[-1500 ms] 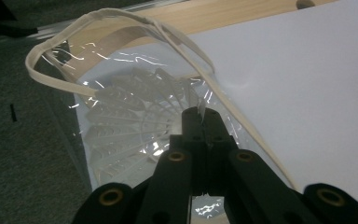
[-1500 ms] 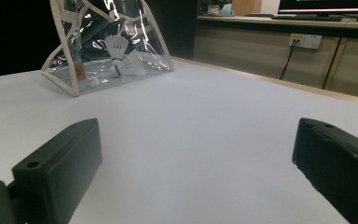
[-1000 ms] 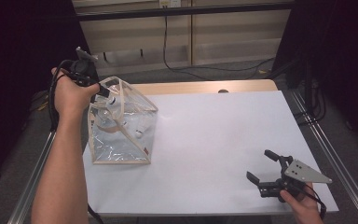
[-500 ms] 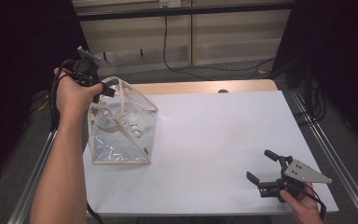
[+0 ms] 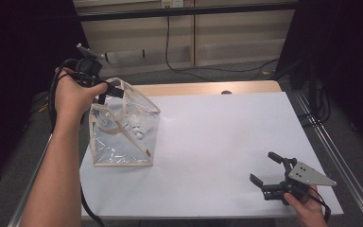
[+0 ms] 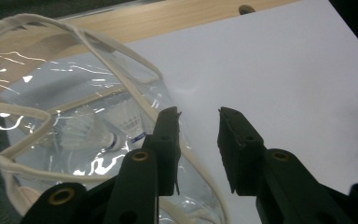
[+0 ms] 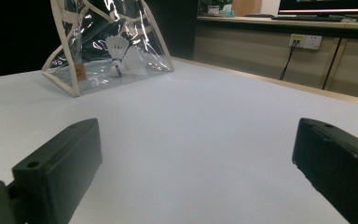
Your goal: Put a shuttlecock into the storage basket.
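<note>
Opening left tool (image 6: 198, 140), beside clear bag (image 6: 74, 121)

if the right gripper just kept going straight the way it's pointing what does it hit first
Probably the clear bag holding the shuttlecocks. The right gripper has open fingers aimed across bare white tabletop, with the bag left of centre, so it might pass beside it; depth is unclear.

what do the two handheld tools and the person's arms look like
Both tools are black, with two blocky, flat-faced jaws on pivoting links fastened by brass-coloured rivets. The left tool trails a thick black cable that loops beside the forearm. The right tool carries a grey three-cornered plate dotted with small holes on top. Both forearms are bare, with no sleeves or gloves in sight.
</note>
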Demonstrator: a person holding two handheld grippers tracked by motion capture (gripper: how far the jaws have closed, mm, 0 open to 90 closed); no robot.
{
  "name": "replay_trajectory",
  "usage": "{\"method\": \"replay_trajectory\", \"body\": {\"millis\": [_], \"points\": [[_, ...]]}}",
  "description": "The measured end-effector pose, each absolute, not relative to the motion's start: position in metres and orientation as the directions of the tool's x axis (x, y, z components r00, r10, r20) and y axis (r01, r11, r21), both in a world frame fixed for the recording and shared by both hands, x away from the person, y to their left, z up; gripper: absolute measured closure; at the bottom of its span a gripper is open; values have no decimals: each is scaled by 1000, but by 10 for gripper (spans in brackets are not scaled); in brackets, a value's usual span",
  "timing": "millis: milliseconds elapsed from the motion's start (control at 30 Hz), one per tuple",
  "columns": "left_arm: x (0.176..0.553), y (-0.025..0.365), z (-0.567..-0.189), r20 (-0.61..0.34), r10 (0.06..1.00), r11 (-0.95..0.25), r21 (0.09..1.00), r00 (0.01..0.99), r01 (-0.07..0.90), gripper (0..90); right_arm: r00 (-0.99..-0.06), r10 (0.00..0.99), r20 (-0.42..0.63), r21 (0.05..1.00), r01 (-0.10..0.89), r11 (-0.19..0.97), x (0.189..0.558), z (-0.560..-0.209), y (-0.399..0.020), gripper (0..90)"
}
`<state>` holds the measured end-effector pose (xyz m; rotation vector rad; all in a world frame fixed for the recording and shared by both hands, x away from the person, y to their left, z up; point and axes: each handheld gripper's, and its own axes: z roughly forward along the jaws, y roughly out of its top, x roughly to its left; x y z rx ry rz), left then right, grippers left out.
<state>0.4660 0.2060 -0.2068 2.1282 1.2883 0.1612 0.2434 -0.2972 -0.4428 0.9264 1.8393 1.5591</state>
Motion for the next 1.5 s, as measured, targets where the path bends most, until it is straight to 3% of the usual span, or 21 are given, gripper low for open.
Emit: {"method": "replay_trajectory", "body": {"millis": [1500], "points": [[438,158,-223,-282,713,-424,555,642,716,444,-611,791,19,985,148,90,242,-443,-296,8]]}}
